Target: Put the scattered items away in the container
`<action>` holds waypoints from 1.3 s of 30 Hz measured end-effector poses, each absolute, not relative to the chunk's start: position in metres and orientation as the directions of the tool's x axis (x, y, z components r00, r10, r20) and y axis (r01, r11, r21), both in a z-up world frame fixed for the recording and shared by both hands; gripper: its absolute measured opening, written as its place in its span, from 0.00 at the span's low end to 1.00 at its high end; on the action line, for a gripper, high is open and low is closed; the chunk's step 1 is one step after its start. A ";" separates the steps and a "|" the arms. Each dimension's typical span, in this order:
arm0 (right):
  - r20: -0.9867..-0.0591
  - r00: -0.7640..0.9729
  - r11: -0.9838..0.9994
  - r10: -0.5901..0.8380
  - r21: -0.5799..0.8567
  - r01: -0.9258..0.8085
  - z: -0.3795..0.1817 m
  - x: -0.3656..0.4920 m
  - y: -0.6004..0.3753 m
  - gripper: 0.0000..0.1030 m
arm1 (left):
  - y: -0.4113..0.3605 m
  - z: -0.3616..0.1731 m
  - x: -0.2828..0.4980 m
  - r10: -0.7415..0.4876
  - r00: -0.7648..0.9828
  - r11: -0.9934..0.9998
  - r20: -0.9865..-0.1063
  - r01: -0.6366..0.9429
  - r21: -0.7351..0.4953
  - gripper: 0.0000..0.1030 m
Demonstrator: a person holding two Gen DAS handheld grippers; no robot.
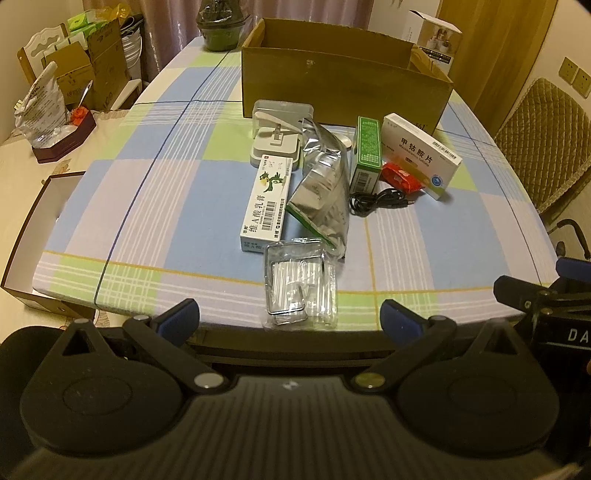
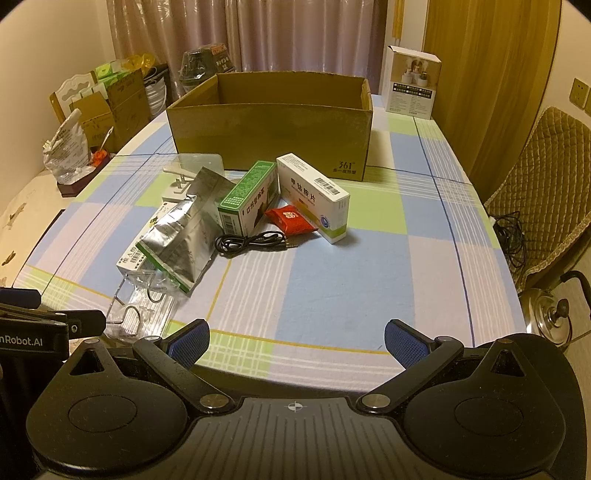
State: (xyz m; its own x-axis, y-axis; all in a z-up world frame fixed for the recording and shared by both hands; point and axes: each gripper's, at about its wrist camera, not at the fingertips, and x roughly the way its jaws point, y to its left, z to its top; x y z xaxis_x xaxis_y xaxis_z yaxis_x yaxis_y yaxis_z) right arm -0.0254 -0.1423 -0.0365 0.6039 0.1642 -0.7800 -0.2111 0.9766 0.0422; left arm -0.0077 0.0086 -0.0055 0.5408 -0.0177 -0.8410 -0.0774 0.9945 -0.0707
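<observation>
Task barely begun. Left tongs (image 1: 290,317) and right tongs (image 2: 297,341) spread wide, empty. Scattered items (image 2: 236,221) on tabletop (image 2: 332,280) before cardboard box (image 2: 269,122); box seemingly empty, floor partly hidden.

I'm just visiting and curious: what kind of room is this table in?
Most likely a home dining or living room: a table under a checked cloth, a padded chair beside it, drawn curtains behind, and a kettle on the floor.

Matt cardboard box (image 2: 269,136), crinkled glossy foil pouch (image 2: 181,236), woven checked tablecloth (image 2: 351,266)
</observation>
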 end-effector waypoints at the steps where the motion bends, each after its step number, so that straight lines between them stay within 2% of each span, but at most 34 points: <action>1: -0.781 0.603 0.976 0.164 0.042 -0.212 -0.037 -0.025 -0.142 1.00 | 0.009 -0.005 -0.008 -0.018 0.541 0.994 -0.841 -0.078 -0.071 0.99; 28: -0.782 0.602 0.977 0.159 0.040 -0.207 -0.037 -0.025 -0.142 1.00 | 0.007 -0.006 -0.006 -0.007 0.536 0.993 -0.844 -0.097 -0.070 0.99; 39: -0.755 0.647 0.992 0.109 0.036 -0.125 -0.028 -0.012 -0.160 1.00 | 0.015 -0.007 -0.004 -0.004 0.518 0.993 -0.855 -0.102 -0.066 0.99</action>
State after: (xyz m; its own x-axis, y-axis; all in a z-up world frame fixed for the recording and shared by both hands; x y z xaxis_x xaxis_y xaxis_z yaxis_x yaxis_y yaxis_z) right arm -0.0119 -0.1602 -0.0278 0.6471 0.1085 -0.7546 -0.1249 0.9915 0.0355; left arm -0.0042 0.0146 -0.0067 0.5181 -0.0040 -0.8553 -0.1019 0.9926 -0.0664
